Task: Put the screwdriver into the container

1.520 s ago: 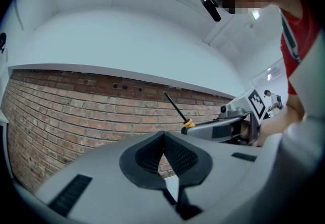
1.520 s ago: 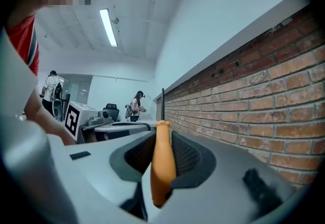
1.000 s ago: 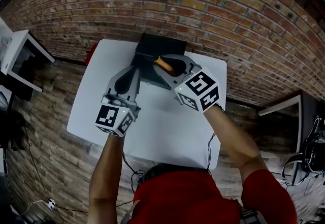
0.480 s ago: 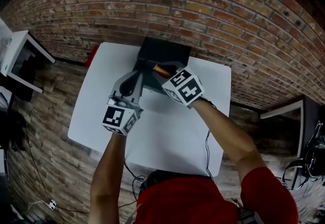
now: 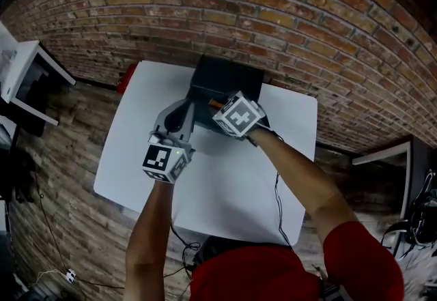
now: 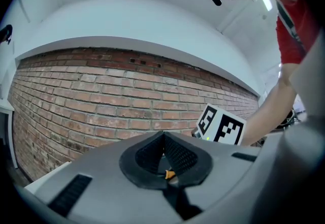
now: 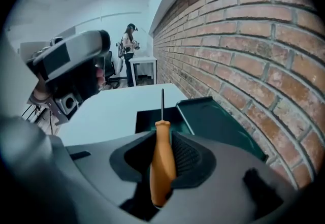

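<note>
The screwdriver [image 7: 162,159] has an orange handle and a thin dark shaft. My right gripper [image 7: 163,139] is shut on the handle, and the shaft points ahead over the dark open container [image 7: 213,121]. In the head view the right gripper [image 5: 218,106] holds the screwdriver [image 5: 214,103] above the near edge of the black container [image 5: 229,74] at the far side of the white table [image 5: 225,183]. My left gripper [image 5: 181,111] hovers just left of it, jaws together and holding nothing. In its own view the left gripper [image 6: 163,137] faces the brick wall.
A brick wall [image 5: 273,13] runs right behind the table. A red object [image 5: 127,77] sits at the table's far left corner. A white desk [image 5: 27,74] stands to the left. The right gripper's marker cube [image 6: 221,125] shows in the left gripper view.
My right gripper has swung left and forward with the screwdriver, onto the container's near edge, and its marker cube has turned. The left gripper has barely shifted.
</note>
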Tool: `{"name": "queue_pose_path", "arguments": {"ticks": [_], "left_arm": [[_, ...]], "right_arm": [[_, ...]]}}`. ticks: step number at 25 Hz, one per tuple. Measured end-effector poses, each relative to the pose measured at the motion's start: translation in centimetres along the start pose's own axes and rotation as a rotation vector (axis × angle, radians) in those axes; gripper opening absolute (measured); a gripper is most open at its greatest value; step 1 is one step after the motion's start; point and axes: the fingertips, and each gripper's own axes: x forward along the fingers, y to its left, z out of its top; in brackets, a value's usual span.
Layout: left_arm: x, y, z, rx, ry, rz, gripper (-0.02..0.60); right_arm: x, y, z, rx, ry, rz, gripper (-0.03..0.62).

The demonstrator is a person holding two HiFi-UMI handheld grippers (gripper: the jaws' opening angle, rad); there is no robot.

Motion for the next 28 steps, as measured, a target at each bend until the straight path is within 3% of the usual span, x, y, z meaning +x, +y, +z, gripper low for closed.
{"name": "queue_pose_path", "arguments": {"ticks": [10, 14, 28], "left_arm": [[0.6, 1.5, -1.9, -0.019, 0.035, 0.02, 0.013], [0.5, 2.1, -2.5, -0.036, 0.038, 0.027, 0.012], [0.0, 1.9, -2.5, -0.043, 0.037, 0.029, 0.012]], "right_arm": [[3.5, -0.3, -2.4, 0.023, 0.161, 0.009, 0.092], [4.4, -1.0, -3.8, 0.04, 0.269, -0.006, 0.092], [5.8, -0.8, -4.7, 0.034, 0.286, 0.027, 0.095]]}}
